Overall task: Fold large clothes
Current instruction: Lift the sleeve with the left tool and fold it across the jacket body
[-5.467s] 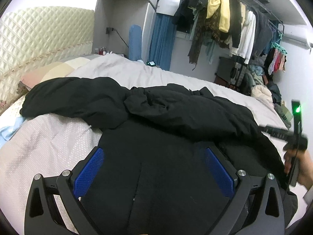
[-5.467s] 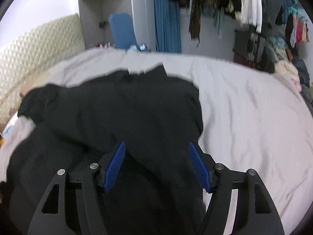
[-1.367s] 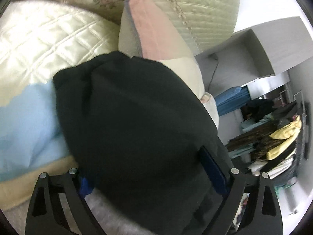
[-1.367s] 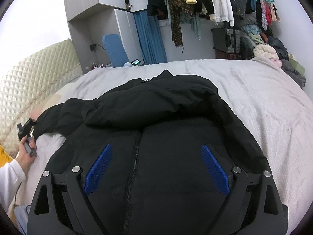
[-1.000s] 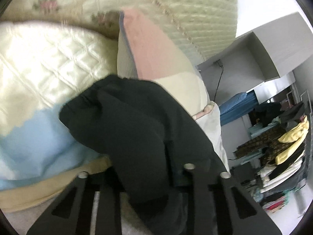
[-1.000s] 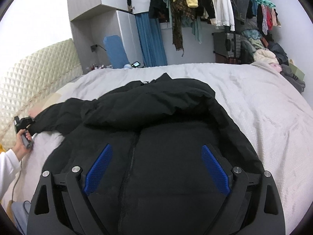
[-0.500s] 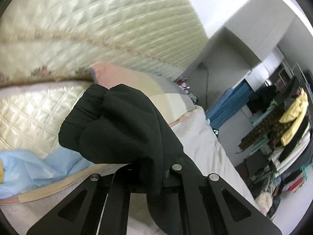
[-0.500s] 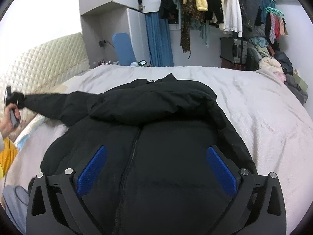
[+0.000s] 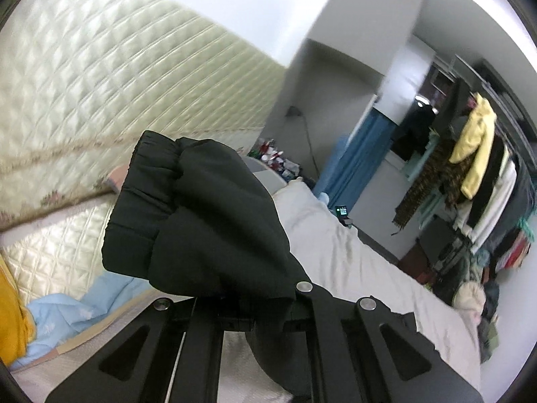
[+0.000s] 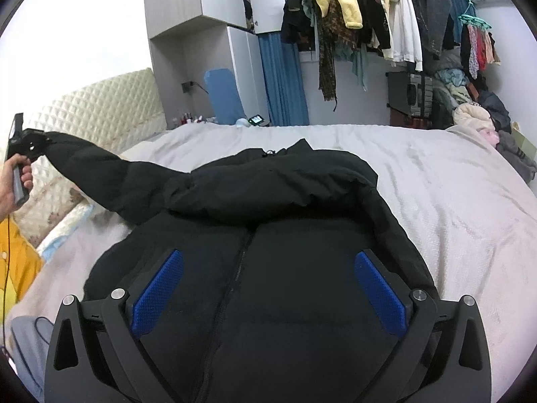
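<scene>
The jacket sleeve cuff is clamped in the left hand-held gripper and held raised above the bed edge near the headboard, presumably for folding inward; the right hand-held gripper is held wide, empty.

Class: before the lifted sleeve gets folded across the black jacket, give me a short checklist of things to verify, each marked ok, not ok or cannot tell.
1. Left tongs shut on the sleeve, near its cuff: ok.
2. Sleeve lifted off the bed: ok.
3. Jacket lying front up, zip centred: ok.
4. Right tongs open over the jacket, gripping nothing: ok.
5. Other sleeve already folded across the chest: ok.
6. Lower hem lying flat: cannot tell.
</scene>
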The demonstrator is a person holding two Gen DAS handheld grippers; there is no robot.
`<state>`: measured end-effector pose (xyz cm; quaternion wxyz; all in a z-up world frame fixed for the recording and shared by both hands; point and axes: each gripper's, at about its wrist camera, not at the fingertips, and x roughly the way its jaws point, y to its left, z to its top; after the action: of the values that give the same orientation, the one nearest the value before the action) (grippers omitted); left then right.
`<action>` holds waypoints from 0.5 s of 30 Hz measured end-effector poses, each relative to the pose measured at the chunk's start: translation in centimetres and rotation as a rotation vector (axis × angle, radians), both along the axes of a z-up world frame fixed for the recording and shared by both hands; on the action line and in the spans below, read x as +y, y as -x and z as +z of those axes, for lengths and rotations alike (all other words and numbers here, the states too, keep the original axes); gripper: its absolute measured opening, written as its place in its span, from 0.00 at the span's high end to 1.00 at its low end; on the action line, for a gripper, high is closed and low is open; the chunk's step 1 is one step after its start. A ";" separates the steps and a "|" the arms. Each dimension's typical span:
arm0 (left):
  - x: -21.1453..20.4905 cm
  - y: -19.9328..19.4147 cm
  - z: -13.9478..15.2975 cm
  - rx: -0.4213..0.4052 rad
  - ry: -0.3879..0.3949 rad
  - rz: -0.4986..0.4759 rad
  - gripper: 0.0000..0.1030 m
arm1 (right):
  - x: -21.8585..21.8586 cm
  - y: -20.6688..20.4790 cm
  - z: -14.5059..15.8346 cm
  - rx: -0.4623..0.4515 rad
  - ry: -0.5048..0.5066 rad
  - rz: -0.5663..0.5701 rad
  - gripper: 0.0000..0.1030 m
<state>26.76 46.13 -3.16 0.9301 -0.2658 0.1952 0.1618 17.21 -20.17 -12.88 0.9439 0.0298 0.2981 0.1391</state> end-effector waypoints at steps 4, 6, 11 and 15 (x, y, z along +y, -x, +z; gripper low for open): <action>-3.7 0.2 2.4 -0.022 -0.034 -0.032 0.94 | -0.9 0.9 0.4 -0.020 -0.012 0.004 0.00; -5.5 0.2 3.5 -0.029 -0.045 -0.048 0.94 | -1.5 1.1 0.5 -0.021 -0.019 -0.005 0.00; -10.8 -0.5 6.1 -0.029 -0.111 -0.093 0.93 | -2.8 1.7 0.5 -0.036 -0.032 -0.011 0.00; -14.6 -0.8 7.1 -0.049 -0.130 -0.114 0.90 | -3.6 2.4 0.6 -0.049 -0.036 -0.007 0.00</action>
<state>27.60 31.55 3.90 0.9576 -0.1972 0.1762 0.1144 14.77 -23.73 -12.26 0.9507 0.0446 0.2723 0.1417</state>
